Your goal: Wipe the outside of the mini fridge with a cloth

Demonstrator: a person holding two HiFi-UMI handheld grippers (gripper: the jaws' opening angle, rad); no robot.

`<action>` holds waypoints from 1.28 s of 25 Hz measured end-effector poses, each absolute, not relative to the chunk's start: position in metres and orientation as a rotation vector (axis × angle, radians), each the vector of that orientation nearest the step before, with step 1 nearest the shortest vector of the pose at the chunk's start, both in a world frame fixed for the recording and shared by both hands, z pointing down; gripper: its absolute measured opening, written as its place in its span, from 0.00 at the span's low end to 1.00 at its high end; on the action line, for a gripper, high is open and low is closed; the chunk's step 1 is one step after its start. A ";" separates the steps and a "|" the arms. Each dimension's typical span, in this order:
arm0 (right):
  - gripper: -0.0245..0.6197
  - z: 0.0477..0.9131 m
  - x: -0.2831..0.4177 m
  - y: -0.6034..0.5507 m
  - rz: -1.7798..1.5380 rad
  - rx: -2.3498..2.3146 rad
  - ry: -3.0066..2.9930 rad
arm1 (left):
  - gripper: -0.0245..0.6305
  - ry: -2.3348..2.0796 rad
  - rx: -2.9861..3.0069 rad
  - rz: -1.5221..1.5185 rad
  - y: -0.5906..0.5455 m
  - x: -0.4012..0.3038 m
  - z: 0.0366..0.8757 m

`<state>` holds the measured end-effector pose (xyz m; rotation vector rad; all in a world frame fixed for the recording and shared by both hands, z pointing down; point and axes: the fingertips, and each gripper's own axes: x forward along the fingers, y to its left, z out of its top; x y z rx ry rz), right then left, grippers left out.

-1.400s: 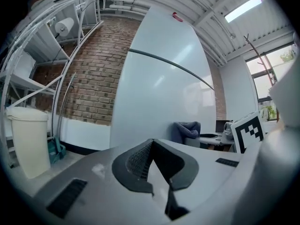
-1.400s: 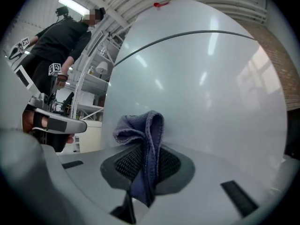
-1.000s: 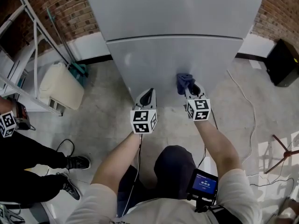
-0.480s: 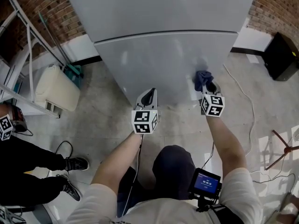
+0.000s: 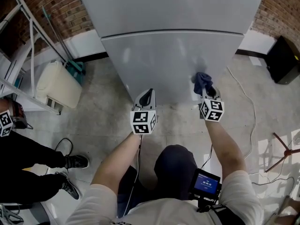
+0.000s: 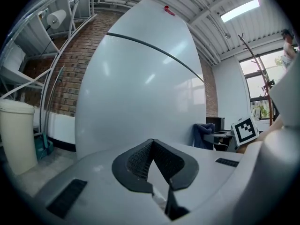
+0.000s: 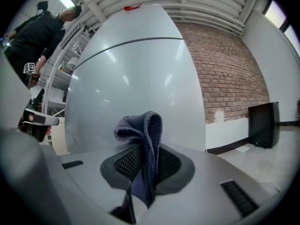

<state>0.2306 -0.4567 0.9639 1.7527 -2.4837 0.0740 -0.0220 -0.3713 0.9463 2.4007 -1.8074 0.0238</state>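
1. Mini fridge (image 5: 173, 60): a grey cabinet standing upright on the floor, long axis vertical. Its front faces the person, and a horizontal seam divides the upper door from the lower.
2. Cloth (image 5: 202, 81): blue and bunched, lying lengthwise along the right tongs. Its folded end sticks out past the tips and points at the lower door, near that door's right edge. Whether it touches the door cannot be told.
3. Right tongs (image 5: 206, 92): closed on the cloth (image 7: 145, 144), with the fabric pinched between the ribbed pads.
4. Left tongs (image 5: 146, 96): tips drawn together with nothing between them, aimed at the lower door and just short of it, left of the cloth.
5. Cream bin (image 5: 60, 86): on the floor to the left of the fridge, beside a metal rack (image 5: 28, 46). Its contents are not visible.
6. Black box (image 5: 284, 60): on the floor at the right, against the brick wall (image 5: 281, 6).
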 end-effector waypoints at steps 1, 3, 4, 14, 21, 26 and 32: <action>0.13 0.970 0.217 -0.451 0.069 1.712 -2.497 | 0.04 -1.817 2.391 0.023 -0.369 -0.027 0.949; 0.13 0.985 0.186 -0.439 0.064 1.615 -2.527 | 0.04 -1.836 2.367 0.026 -0.364 -0.038 0.956; 0.13 0.993 0.168 -0.434 0.062 1.561 -2.543 | 0.04 -1.847 2.353 0.031 -0.361 -0.045 0.960; 0.13 1.047 -0.018 -0.403 0.070 1.174 -2.707 | 0.04 -1.988 2.194 0.118 -0.324 -0.134 1.005; 0.13 1.067 -0.077 -0.405 0.070 1.095 -2.724 | 0.04 -2.047 2.117 0.159 -0.304 -0.174 1.023; 0.13 1.067 -0.078 -0.411 0.028 1.077 -2.710 | 0.04 -2.047 2.119 0.157 -0.304 -0.181 1.023; 0.13 1.059 -0.039 -0.414 0.024 1.142 -2.686 | 0.04 -1.984 2.151 0.137 -0.316 -0.160 1.027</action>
